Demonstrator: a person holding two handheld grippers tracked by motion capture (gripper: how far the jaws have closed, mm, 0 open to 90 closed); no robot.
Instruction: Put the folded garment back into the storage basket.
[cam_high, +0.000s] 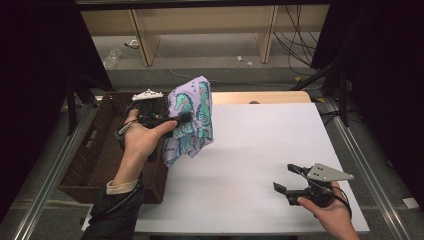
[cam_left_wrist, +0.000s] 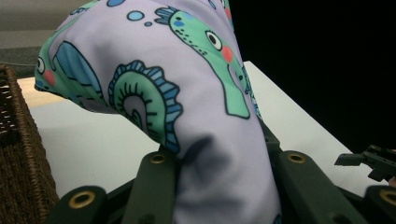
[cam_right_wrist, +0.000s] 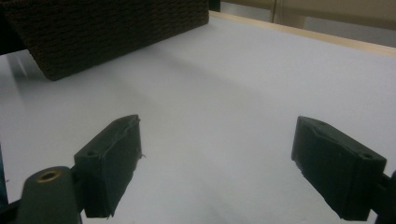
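Cloth (cam_high: 192, 117) in left gripper (cam_high: 182, 119), beside basket (cam_high: 107, 150) rim.

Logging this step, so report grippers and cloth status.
Left gripper shut on seahorse cloth, lifted beside basket. Right gripper open, over bare table. Nothing obstructing.

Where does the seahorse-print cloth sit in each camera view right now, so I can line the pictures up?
High view: the seahorse-print cloth hangs left of centre, clamped by the left gripper beside the wicker basket.
Left gripper view: the cloth rises up the middle from between the jaws.
Right gripper view: the cloth is not in it.
Shared landmark: the wicker basket, at the left edge of the left gripper view and top left of the right gripper view.
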